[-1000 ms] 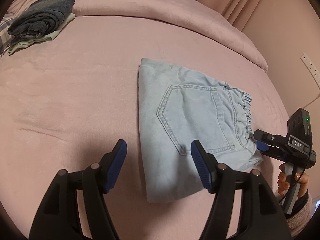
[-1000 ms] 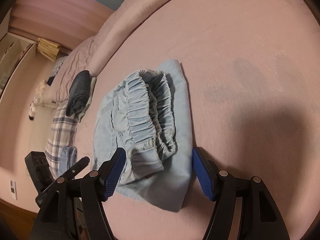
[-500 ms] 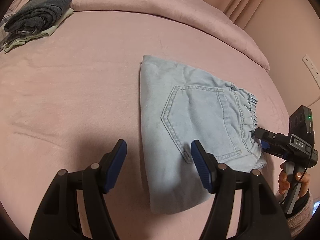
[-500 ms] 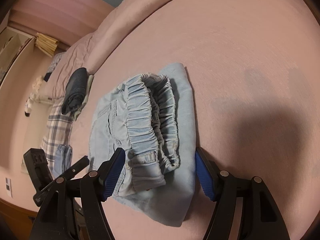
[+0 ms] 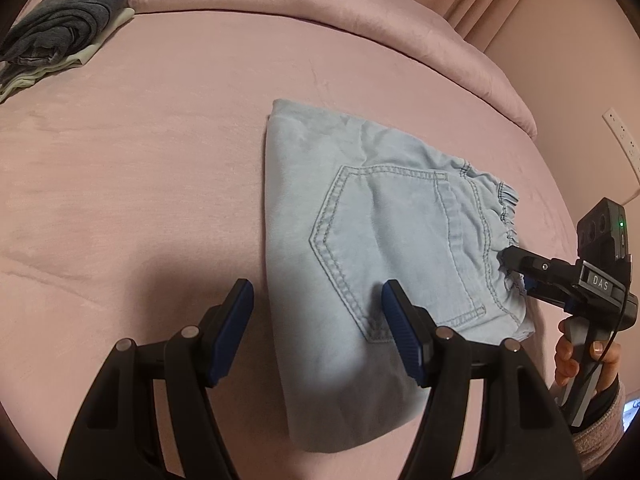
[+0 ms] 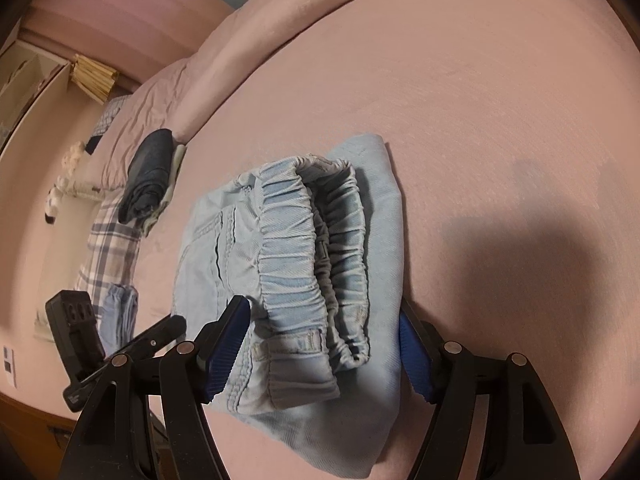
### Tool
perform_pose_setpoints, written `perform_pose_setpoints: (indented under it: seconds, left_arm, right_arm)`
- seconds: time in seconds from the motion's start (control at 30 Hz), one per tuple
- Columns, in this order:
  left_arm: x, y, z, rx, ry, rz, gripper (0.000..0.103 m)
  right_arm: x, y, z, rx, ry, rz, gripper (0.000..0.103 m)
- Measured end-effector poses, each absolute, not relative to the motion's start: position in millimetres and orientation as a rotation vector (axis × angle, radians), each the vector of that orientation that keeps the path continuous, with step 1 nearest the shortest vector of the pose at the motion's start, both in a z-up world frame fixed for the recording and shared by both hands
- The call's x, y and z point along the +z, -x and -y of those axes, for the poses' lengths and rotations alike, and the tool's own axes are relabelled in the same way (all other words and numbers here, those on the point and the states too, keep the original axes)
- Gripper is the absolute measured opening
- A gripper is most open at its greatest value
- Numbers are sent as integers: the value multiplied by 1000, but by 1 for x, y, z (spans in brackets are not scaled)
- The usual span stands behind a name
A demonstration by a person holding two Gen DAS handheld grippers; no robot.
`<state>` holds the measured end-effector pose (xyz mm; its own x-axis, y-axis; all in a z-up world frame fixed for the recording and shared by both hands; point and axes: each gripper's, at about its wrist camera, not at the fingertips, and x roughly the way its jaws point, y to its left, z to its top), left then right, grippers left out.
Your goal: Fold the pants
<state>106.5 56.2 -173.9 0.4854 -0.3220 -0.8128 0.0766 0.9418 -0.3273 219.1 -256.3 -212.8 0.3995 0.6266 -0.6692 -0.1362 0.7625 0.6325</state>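
Light blue denim pants (image 5: 380,240) lie folded into a compact rectangle on the pink bed, back pocket up. In the right wrist view the pants (image 6: 288,272) show their elastic waistband toward the camera. My left gripper (image 5: 318,324) is open, straddling the near left edge of the pants, its right finger over the cloth. My right gripper (image 6: 324,344) is open, its fingers on either side of the waistband end. It also shows in the left wrist view (image 5: 516,266), at the waistband.
A folded stack of dark grey and pale clothes (image 5: 60,28) lies at the bed's far left, also seen in the right wrist view (image 6: 150,176). Plaid fabric (image 6: 108,256) lies beside it. A rolled pink blanket (image 5: 320,12) lines the far edge.
Both grippers have moved slightly closer to the pants. The right gripper's fingers now reach further along the waistband end. Both stay open.
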Motion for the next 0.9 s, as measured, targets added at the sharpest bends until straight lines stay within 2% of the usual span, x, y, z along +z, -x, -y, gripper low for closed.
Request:
perform_pose_setpoints:
  seconds: [0.9]
  left_arm:
    - [-178, -121, -56, -285, 293, -1052, 67]
  right_arm:
    - [-212, -231, 251, 521, -510, -1060, 77]
